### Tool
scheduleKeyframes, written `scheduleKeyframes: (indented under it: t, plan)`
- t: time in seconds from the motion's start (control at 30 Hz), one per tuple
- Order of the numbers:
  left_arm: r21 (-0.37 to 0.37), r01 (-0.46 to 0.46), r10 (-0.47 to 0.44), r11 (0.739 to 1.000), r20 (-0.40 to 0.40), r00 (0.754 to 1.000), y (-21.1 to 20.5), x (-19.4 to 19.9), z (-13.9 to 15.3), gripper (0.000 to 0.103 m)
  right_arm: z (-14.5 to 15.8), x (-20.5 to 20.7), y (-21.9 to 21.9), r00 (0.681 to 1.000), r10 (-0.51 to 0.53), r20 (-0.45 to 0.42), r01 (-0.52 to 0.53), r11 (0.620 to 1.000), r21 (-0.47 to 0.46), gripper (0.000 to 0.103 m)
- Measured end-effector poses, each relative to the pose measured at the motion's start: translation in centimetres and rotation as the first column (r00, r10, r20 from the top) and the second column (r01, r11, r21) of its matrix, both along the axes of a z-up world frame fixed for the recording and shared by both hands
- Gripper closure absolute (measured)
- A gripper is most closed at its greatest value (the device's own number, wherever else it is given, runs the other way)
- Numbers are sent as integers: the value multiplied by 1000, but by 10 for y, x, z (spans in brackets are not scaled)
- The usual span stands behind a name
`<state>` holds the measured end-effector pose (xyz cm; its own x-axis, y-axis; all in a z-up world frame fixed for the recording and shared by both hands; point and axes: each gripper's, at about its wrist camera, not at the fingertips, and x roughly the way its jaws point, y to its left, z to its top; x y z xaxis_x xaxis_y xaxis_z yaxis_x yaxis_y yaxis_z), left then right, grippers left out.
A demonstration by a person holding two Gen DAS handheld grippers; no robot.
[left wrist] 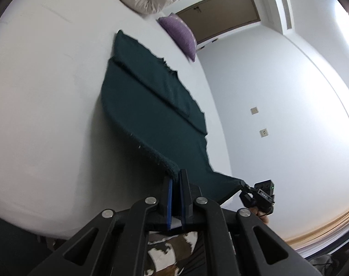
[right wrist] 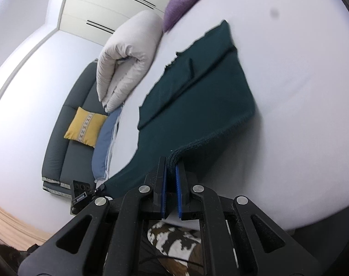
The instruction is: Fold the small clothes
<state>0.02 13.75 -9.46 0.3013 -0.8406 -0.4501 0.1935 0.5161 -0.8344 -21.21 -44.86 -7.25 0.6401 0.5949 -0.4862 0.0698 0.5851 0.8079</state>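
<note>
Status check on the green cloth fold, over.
Left claw shut on dark green cloth corner. Right claw shut on the other near corner. Near edge lifted off white bed. Nothing in the way.

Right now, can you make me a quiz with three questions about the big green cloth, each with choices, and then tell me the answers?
1. Where does the far end of the dark green cloth lie?
A. on the white bed
B. on the floor
C. on the grey sofa

2. What colour is the small cushion beyond the cloth?
A. red
B. purple
C. black

3. What is the left gripper doing?
A. hanging open above the cloth
C. holding a pillow
B. pinching a near corner of the cloth

Answers: 1 A, the cloth spreads over the white bed. 2 B, it looks purple in both views. 3 B, the cloth's rolled edge sits between its closed blue pads, and the right gripper pinches the other corner.
</note>
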Motion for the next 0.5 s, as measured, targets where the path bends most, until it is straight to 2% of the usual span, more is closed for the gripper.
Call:
scheduleKeyframes:
  t: [0.17, 0.5]
  plan:
    - [-67, -30, 32, 997, 17, 999, -2, 21, 14, 97, 22, 37, -6, 999, -23, 47, 22, 1000, 14, 97]
    - [-126, -80, 85, 989, 37, 996, -15, 99, 34, 97, 42, 134, -22, 994, -80, 79, 80, 997, 2, 97]
